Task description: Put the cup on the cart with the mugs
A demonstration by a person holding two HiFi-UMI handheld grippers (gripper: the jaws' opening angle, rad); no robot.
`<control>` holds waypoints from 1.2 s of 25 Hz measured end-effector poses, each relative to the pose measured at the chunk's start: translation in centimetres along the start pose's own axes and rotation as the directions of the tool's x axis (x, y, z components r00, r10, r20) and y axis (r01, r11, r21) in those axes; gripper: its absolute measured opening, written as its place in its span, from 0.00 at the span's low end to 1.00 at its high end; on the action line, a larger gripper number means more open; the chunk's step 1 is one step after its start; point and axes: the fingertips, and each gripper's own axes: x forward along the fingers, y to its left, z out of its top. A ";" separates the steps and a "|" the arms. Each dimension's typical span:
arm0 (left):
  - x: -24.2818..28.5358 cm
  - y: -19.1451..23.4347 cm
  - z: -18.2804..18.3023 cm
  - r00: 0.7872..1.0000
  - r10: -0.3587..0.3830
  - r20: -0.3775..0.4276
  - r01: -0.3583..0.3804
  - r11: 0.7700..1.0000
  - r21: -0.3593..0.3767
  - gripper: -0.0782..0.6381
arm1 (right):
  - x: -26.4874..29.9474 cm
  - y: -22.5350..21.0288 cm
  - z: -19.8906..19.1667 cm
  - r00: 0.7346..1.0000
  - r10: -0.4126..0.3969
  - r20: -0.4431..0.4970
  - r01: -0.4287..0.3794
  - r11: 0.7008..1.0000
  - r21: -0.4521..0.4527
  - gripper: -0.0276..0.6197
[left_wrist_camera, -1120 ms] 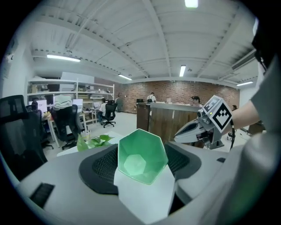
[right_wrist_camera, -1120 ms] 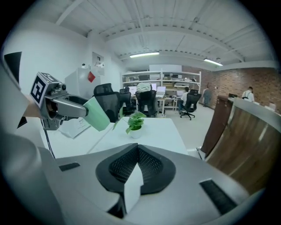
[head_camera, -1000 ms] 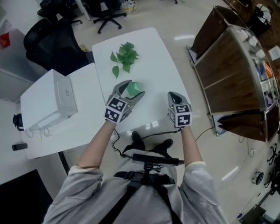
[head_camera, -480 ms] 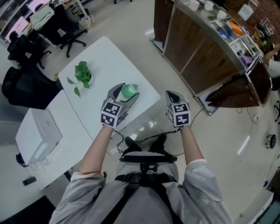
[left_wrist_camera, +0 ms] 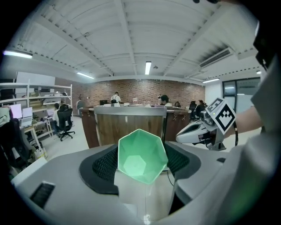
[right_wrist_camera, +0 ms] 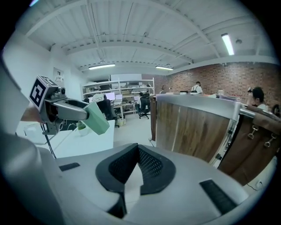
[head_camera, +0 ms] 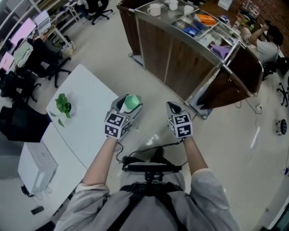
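Note:
A pale green faceted cup sits between the jaws of my left gripper, which is shut on it. In the left gripper view the cup has its mouth turned toward the camera, both pads pressing its sides. My right gripper hangs beside it over the floor, shut with nothing held; its pads meet at the tips. Ahead stands the wood-sided cart with a steel top, and white mugs stand at its far left end. From the right gripper view the cup shows at the left.
A white table with a small green plant lies at my left, with a white box nearer. Office chairs stand beyond. A person sits past the cart's right end. A cable runs over the floor.
Both grippers have swung away from the white table toward the cart, the left one carrying the green cup. The cart now lies straight ahead and the table has slid to the left.

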 end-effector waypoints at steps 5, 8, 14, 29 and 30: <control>4.9 -3.9 2.7 0.997 -0.077 -0.013 0.077 0.996 0.035 0.57 | -2.2 -5.1 0.5 0.999 -0.050 0.017 0.049 0.997 0.060 0.06; 7.0 -5.1 4.3 0.994 -0.112 -0.009 0.113 0.992 0.052 0.57 | -2.8 -7.3 1.0 0.997 -0.072 0.025 0.070 0.995 0.075 0.06; 11.6 -4.6 6.9 0.985 -0.174 0.012 0.172 0.982 0.077 0.57 | -1.2 -11.1 3.0 0.991 -0.126 0.035 0.124 0.990 0.061 0.06; 19.1 3.1 12.1 0.975 -0.219 0.045 0.216 0.974 0.060 0.57 | 7.1 -14.6 10.6 0.990 -0.132 0.057 0.131 0.991 0.019 0.06; 19.5 3.4 12.4 0.974 -0.221 0.044 0.219 0.974 0.058 0.57 | 7.5 -14.8 10.9 0.990 -0.129 0.055 0.129 0.992 0.016 0.06</control>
